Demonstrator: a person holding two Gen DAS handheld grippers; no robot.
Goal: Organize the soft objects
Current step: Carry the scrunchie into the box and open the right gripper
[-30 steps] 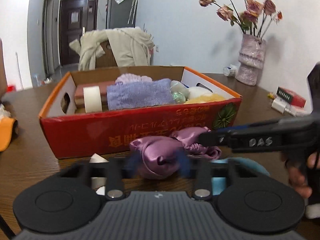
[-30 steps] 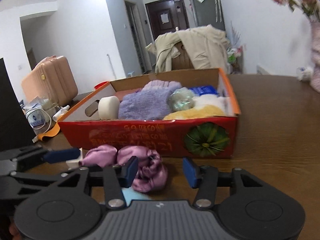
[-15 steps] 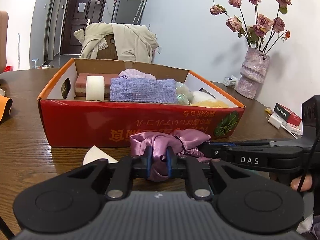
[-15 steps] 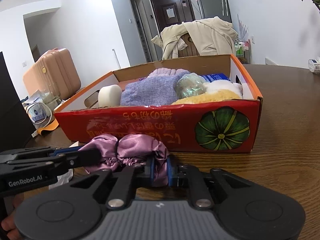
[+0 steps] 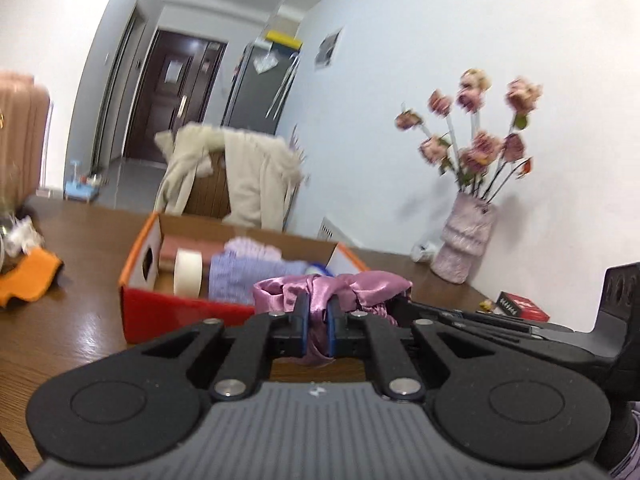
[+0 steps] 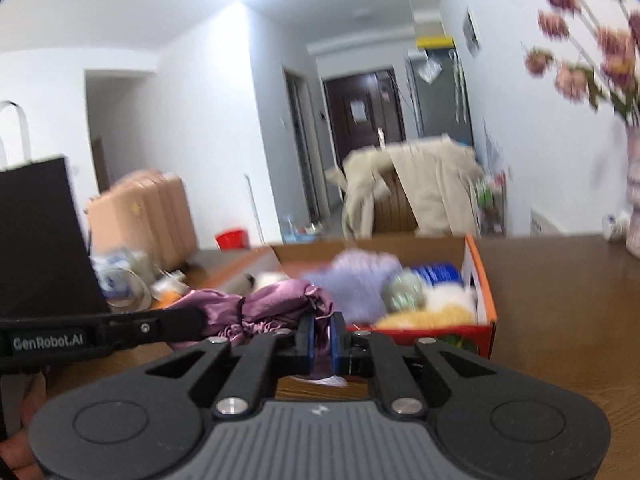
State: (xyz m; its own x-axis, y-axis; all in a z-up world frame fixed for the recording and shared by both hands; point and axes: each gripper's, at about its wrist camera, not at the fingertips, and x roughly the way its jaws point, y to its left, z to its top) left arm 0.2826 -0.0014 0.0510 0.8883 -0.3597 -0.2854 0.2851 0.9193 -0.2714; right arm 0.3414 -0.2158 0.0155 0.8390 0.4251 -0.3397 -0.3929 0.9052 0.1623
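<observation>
Aloft, satin cloth [image 5: 320,292] between both grippers

One red box [image 5: 176,312]; one pink bonnet [image 5: 332,288]; two grippers [image 5: 318,330] [image 6: 320,340].

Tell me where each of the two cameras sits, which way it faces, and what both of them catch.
Left wrist: on the left gripper, facing forward over the purple satin cloth it pinches, toward the red box and vase; the right gripper reaches in from the right.
Right wrist: on the right gripper, shut on the cloth's other end, facing box and doorway; the left gripper enters from the left.
Shared: cloth, box, chair with coat.
</observation>
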